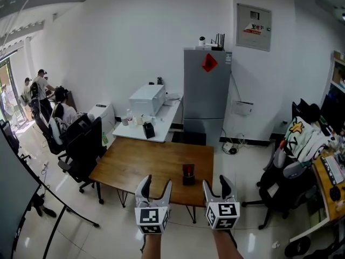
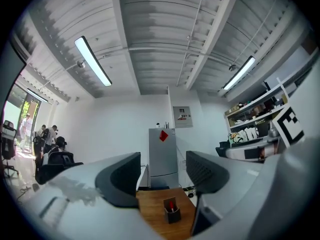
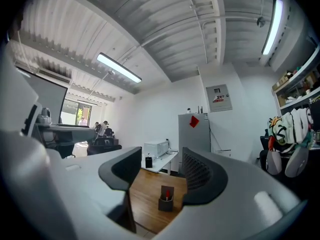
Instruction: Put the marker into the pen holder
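Observation:
A dark pen holder stands on the brown wooden table, near its front right part. A red marker stands inside the pen holder; it also shows as a red marker in the left gripper view. My left gripper and right gripper hover side by side in front of the table's near edge, raised above the floor. Both are open with nothing between the jaws. The holder lies well ahead of both.
A grey fridge stands behind the table, beside a white desk with a printer. Black office chairs are at the table's left, another chair at the right. People sit at the far left. A tripod leg crosses the floor.

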